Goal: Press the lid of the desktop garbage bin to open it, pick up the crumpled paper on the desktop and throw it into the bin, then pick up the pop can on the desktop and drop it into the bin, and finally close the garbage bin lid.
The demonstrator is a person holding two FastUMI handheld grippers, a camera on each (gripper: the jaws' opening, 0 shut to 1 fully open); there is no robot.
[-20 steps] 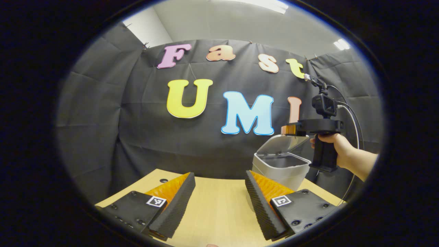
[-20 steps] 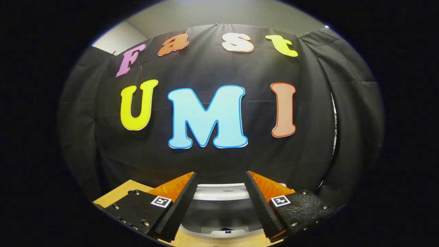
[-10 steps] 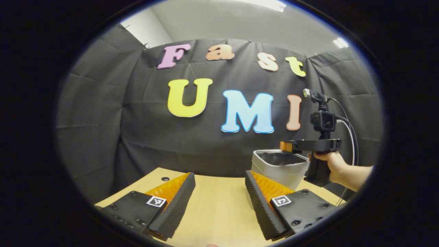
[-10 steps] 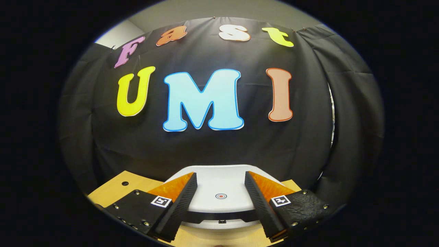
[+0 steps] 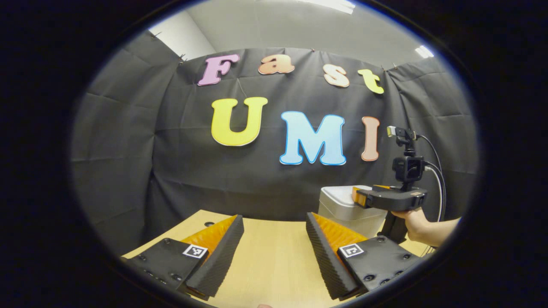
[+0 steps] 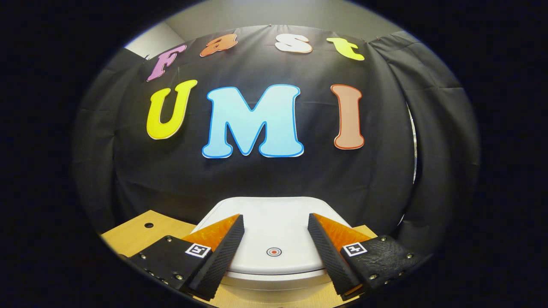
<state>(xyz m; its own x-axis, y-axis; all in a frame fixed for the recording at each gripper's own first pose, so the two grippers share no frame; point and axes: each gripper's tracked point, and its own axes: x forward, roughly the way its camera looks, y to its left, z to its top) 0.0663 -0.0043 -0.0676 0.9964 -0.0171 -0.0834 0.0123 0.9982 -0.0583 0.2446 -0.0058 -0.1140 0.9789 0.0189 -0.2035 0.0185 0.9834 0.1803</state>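
Garbage bin (image 5: 342, 209) stands at far right of bench (image 5: 269, 256), lid (image 6: 274, 231) down flat; right hand-held gripper (image 6: 276, 250) hovers just above lid, fingers wide apart either side of its round mark (image 6: 274, 251), holding nothing; left hand-held gripper (image 5: 274, 252) over bare bench, fingers wide, empty; hand (image 5: 417, 224) grips right handle beside bin.

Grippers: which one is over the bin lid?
The right gripper, open above the closed lid; the left gripper is open over bare table.
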